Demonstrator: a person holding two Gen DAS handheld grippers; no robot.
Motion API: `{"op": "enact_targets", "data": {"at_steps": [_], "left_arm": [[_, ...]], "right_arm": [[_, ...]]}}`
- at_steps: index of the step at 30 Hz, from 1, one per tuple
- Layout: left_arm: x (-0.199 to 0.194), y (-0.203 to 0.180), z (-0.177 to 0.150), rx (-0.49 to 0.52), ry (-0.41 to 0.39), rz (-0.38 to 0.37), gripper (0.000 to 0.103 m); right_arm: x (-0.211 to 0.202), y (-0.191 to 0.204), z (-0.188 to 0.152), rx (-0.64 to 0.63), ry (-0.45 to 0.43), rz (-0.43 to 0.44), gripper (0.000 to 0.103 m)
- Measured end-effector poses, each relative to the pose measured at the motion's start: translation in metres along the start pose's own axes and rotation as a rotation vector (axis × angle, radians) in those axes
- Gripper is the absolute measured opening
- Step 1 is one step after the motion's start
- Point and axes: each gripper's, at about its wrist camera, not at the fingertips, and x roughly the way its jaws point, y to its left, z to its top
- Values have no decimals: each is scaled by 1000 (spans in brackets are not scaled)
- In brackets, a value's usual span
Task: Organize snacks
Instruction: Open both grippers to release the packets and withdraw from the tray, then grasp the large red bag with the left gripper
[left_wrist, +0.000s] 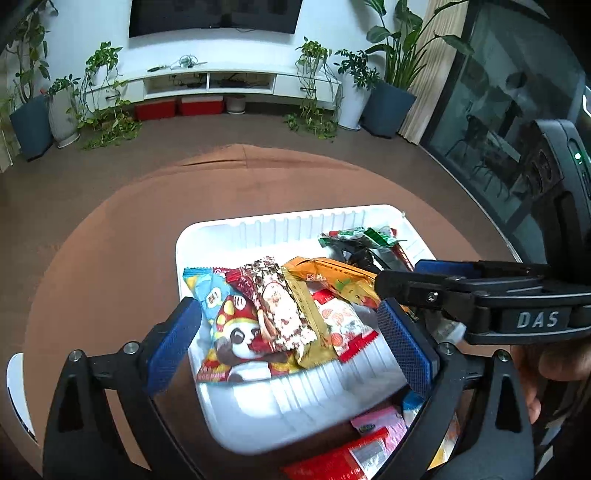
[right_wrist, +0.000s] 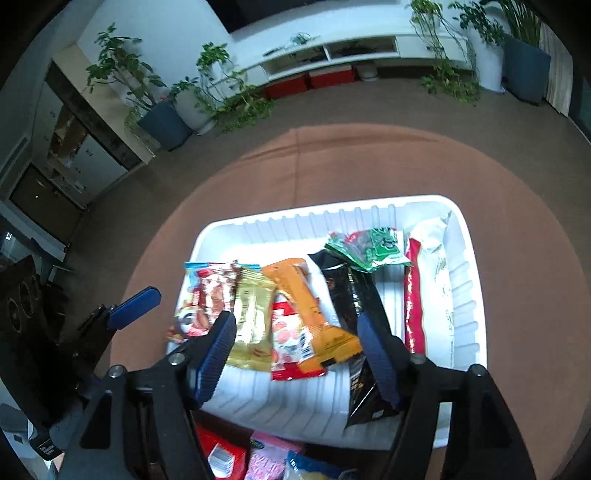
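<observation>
Your left gripper (left_wrist: 291, 338) and right gripper (right_wrist: 301, 358) are both wide apart, holding nothing. They hang over the white ribbed plastic tray (right_wrist: 469, 295) of snack packets on the round brown desk (left_wrist: 110, 258).

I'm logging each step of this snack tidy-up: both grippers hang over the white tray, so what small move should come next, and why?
Probably draw a gripper back toward the loose packets on the near side of the white tray. Both the left gripper and right gripper stand open and empty, while a pink packet and a red packet lie outside the tray.
</observation>
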Motion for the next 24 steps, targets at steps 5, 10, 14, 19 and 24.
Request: {"op": "enact_targets", "data": {"at_steps": [5,10,14,19,24], "left_arm": [[-30,-7,-20,41,-27,34,103],[-60,-19,-59,118,-34,85,103],[-75,-24,-95,113,-13,79,103],[-79,-18,-141,-18,67,78,103],[-75,-24,-165,-47,111,77,103]], "right_arm": [[-40,5,-19,-11,-111,23,89],[-80,-9,-57,29,-219,14,95],[-93,-26,-106,71,-208,-5,96],[-91,-38,-163,128,-153,-15,96],[-86,-43,-210,186,-110,-2,96]]}}
